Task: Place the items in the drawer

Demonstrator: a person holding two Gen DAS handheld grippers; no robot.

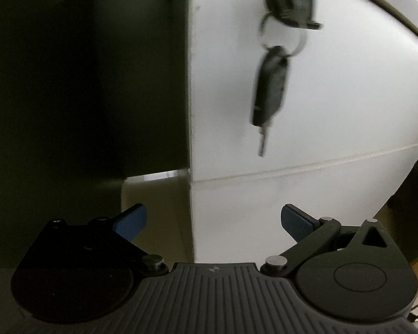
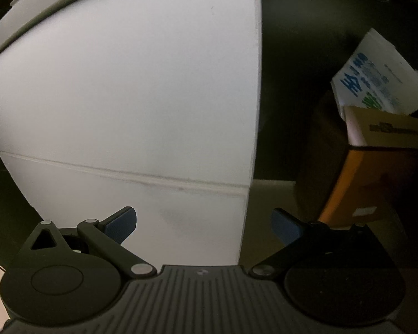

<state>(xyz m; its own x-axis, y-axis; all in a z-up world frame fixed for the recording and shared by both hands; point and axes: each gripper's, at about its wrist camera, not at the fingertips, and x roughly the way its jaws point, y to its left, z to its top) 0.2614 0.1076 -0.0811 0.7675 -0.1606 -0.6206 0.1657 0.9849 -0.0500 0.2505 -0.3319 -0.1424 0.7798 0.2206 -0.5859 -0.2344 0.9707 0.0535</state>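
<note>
A white cabinet fills both views, with an upper drawer front [image 1: 334,97] [image 2: 125,83] and a lower drawer front [image 1: 264,217] [image 2: 97,200] split by a thin seam. A black key fob [image 1: 270,89] dangles on a ring from a black key in the lock [image 1: 289,2] of the upper front, blurred. My left gripper [image 1: 211,217] is open and holds nothing, facing the cabinet's left corner. My right gripper [image 2: 203,218] is also open and holds nothing, facing the cabinet's right corner. Both drawers look shut.
Right of the cabinet, in a dark recess, a white box with blue and green print [image 2: 376,80] leans on a tan cardboard box [image 2: 387,130] atop an orange box [image 2: 362,189]. A dark panel [image 1: 83,83] stands left of the cabinet.
</note>
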